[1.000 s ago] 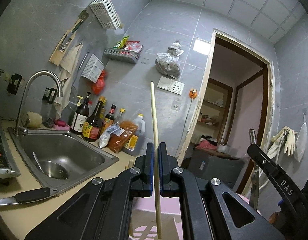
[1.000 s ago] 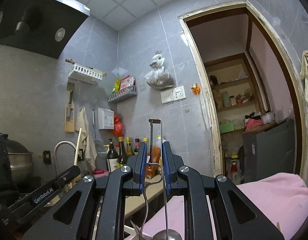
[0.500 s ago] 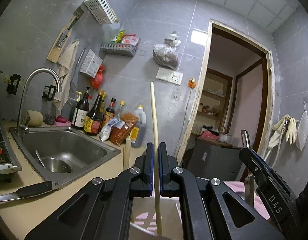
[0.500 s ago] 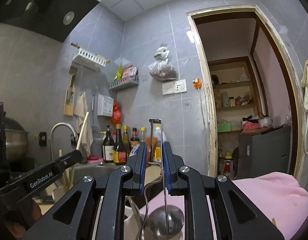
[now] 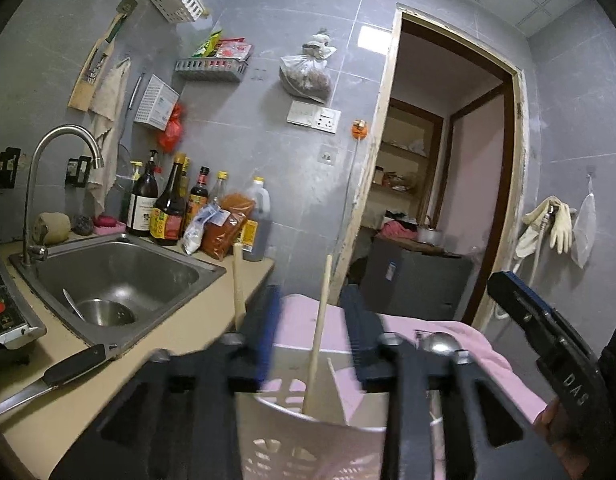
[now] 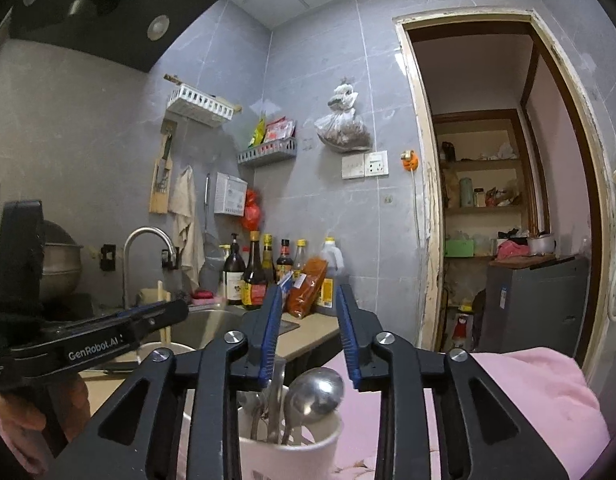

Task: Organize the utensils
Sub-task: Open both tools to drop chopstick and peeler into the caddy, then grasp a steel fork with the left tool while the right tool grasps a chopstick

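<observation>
White perforated utensil holder [image 5: 308, 436] on pink cloth [image 5: 484, 356], divided inside; one compartment holds a wooden chopstick [image 5: 318, 340], leaning, free of the pads; left gripper [image 5: 314, 332] jaws opening around it; the other compartment holds steel ladle [image 6: 314, 390] and utensils; right gripper [image 6: 308, 332] jaws opening, nothing gripped.

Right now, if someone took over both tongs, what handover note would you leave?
Left tongs: opening, chopstick loose between the jaws, its lower end in the white holder.
Right tongs: opening, nothing pinched; metal ladle stands in the holder below them with other metal utensils.
Done: chopstick and ladle are in the holder.
Left: a second chopstick stands beside the left tongs; knife lies on the counter and a ladle in the sink.
</observation>
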`<state>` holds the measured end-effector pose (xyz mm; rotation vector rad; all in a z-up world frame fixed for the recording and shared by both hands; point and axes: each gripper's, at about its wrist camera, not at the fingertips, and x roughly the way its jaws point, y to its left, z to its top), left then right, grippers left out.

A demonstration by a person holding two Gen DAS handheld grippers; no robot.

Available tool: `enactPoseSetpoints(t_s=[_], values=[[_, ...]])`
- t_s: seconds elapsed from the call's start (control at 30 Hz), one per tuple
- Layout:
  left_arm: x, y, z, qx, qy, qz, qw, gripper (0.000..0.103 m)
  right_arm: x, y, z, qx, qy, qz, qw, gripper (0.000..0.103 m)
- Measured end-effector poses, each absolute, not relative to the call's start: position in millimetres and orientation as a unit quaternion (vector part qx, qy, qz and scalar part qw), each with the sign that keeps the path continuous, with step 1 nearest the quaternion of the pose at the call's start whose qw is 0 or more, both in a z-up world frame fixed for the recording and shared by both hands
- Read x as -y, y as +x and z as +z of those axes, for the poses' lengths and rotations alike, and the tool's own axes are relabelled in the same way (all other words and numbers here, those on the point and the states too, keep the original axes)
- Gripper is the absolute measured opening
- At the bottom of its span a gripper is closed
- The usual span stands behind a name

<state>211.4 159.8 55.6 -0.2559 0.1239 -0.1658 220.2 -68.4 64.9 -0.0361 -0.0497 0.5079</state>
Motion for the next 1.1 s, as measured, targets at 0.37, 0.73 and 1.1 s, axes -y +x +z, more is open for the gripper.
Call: enactPoseSetpoints(t_s=[0.37, 0.73, 1.1], values=[[-118, 180, 91, -0.042, -0.11, -0.119, 0.986, 0.071, 136, 174, 95, 0.07, -0.021, 0.192, 0.979, 0.08], [-34, 161, 106, -0.034, -0.051, -0.185, 0.981, 0.097, 219, 131, 109, 0.091, -0.045, 0.098, 0.99, 0.103], [27, 189, 67, -0.155, -0.03, -0.246, 0.956, 0.097, 267, 123, 92, 0.042, -0.063, 0.072, 0.995, 0.103]])
